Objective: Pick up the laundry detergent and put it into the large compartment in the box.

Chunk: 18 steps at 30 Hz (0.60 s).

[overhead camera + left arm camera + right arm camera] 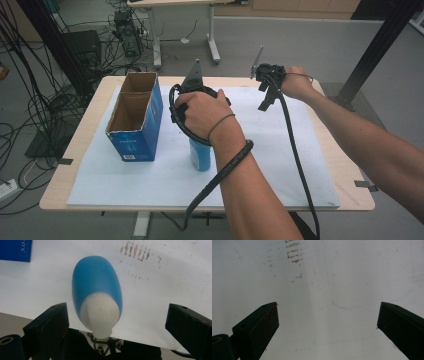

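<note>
Left claw [117, 322] gaping wide around upright blue bottle [97, 290], gripping nothing, right claw [328, 322] wide open, empty, above white sheet [317, 277]

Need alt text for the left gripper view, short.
A blue bottle with a white cap stands on a white mat, seen from above between the wide-open black jaws of the left gripper, which do not touch it. Brown smudges mark the mat beyond, and a blue box corner shows at top left.

Blue bottle [96, 282], white cap, upright on white mat, beside blue box.
</note>
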Each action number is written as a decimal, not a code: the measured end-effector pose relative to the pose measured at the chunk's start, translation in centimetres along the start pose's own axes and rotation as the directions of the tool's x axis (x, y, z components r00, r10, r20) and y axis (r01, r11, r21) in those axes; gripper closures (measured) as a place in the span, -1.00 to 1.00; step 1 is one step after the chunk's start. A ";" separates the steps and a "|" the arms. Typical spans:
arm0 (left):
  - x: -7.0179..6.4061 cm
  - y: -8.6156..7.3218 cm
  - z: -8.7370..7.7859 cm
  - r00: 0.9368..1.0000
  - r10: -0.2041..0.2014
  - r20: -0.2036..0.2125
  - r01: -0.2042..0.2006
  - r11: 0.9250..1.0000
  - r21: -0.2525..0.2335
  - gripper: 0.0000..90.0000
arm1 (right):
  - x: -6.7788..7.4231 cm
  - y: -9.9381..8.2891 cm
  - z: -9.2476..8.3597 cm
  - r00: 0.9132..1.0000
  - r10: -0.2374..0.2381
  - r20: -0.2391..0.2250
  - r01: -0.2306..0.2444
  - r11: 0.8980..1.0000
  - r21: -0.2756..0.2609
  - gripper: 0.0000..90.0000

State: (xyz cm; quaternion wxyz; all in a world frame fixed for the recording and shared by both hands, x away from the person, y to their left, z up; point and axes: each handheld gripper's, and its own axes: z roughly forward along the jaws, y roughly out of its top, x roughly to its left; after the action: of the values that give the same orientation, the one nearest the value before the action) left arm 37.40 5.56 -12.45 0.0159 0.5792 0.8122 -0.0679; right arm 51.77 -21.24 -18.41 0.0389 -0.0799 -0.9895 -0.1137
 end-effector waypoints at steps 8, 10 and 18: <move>0.0 -0.2 -0.3 1.000 -0.004 -0.006 0.004 1.000 -0.014 -0.88 | 0.0 0.0 0.0 1.000 0.008 -0.003 -0.008 1.000 0.002 -0.92; 0.1 -0.2 -0.3 1.000 -0.002 -0.002 0.002 1.000 -0.012 -0.88 | 0.0 0.0 0.1 1.000 0.000 -0.004 0.000 1.000 -0.002 -0.92; 0.2 -0.2 0.0 1.000 -0.001 -0.006 0.001 1.000 -0.009 -0.88 | 0.1 0.0 0.1 1.000 0.001 -0.004 -0.001 1.000 -0.003 -0.92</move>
State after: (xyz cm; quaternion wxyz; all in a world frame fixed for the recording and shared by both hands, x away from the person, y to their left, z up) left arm 37.11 5.64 -12.46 0.0158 0.5787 0.8130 -0.0626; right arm 51.70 -21.20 -18.50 0.0410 -0.0801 -0.9893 -0.1152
